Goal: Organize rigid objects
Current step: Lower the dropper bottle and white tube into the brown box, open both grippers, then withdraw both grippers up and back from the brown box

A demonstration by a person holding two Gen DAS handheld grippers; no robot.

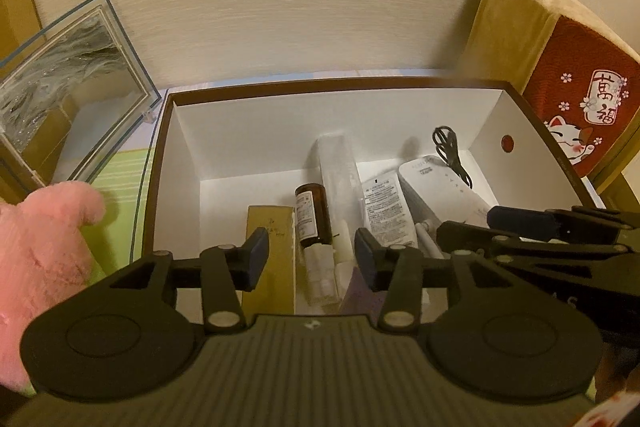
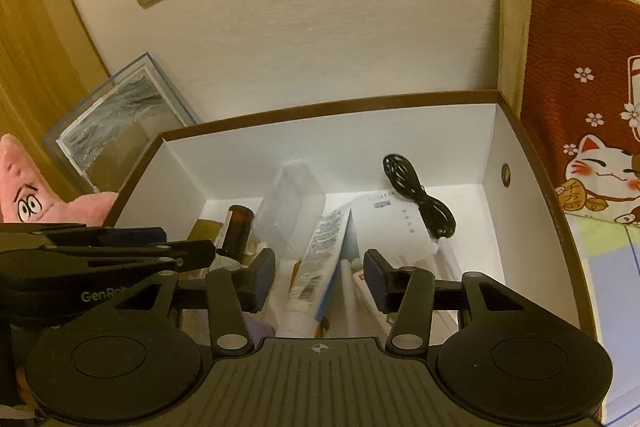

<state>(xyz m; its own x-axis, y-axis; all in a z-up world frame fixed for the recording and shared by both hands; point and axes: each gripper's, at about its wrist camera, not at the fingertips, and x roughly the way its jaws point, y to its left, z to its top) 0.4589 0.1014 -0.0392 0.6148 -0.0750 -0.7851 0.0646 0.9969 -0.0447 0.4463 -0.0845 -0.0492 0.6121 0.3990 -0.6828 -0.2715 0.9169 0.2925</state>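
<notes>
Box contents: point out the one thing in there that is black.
The coiled black cable, lying at the far right of the box on the white device. Everything else inside is white, clear, brown or tan.

Both handheld tools are matte black plastic: the left gripper point(image 1: 312, 261) and the right gripper point(image 2: 319, 277) each carry two dark blue rubber-faced pads on jointed black link arms pinned with round silver rivets. Behind each sits a ribbed grey body flanked by two round black discs. White lettering (partly hidden, reading "GenRo") marks the left gripper's side.
</notes>
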